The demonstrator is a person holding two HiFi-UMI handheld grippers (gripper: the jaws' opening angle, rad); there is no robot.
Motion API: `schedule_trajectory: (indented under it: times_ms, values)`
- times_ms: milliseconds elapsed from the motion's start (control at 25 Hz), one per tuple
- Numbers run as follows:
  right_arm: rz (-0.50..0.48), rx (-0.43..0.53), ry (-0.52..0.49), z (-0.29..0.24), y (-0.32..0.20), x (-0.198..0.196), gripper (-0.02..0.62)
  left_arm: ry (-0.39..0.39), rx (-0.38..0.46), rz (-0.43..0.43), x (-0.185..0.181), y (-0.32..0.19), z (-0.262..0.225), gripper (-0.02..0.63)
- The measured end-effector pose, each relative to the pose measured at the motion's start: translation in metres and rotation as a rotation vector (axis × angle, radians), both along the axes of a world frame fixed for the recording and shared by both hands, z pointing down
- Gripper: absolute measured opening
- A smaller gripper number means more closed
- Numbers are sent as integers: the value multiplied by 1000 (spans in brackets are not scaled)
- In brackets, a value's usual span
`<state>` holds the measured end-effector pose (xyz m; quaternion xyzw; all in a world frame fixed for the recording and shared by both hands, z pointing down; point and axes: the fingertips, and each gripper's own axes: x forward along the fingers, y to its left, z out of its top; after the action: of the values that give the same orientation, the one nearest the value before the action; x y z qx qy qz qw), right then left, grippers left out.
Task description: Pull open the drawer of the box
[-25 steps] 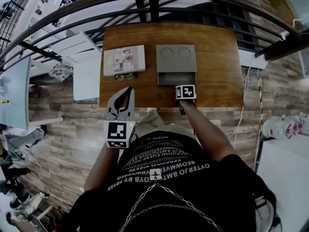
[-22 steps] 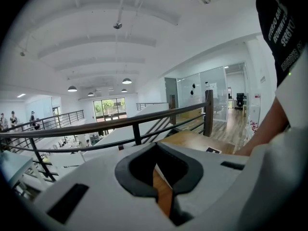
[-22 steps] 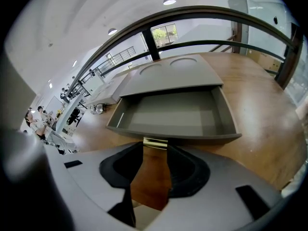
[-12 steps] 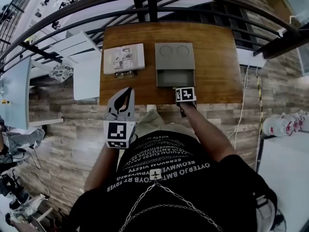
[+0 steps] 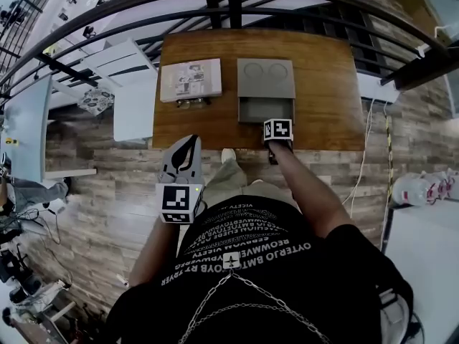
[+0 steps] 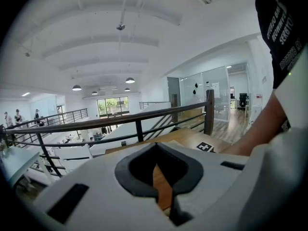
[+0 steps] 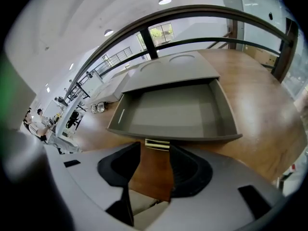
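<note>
We've got the drawer (image 7: 173, 114) out toward 6 o'clock, so the right gripper (image 7: 155, 150) is opening around the handle (image 7: 157, 144), probably released; left gripper (image 6: 156, 165) hangs shut, unneeded.

Grey rectangular box (image 5: 265, 77): smooth, matt shell, plastic by the look.

Its grey open drawer (image 7: 178, 114): same dull, even finish on walls and bottom.

Small brass-coloured handle (image 7: 157, 144) on the drawer front: metal, glossy, catches light.

Brown wooden table (image 5: 323, 84) under the box: smooth, satin sheen, fine grain.

White flat printed pack (image 5: 190, 79) left of the box: paper-like, matt.

Plank floor (image 5: 107, 185) nearer than the box: wood-look, mottled, rougher.

Dark railing (image 5: 229, 9) beyond the box: smooth metal.
</note>
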<state>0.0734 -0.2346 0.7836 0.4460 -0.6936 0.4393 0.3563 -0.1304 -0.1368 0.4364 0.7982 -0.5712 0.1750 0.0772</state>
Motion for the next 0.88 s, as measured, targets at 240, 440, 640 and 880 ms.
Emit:
schedule_trajectory:
  times_ms: [240,440,640,880]
  values:
    - [-5,-56,4,6,-1,1,160,7,6,-38,-14,20,3,6]
    - [2,-36,5,3,8,1,150,12,12,-56,-19,30,-2,6]
    - [-3,-43,-11,3,21,4,118,11,0,-75,-23,41,6,6]
    - [-43,-40,32,2,27,10,37,25,-14,-82,-15,45,8,6]
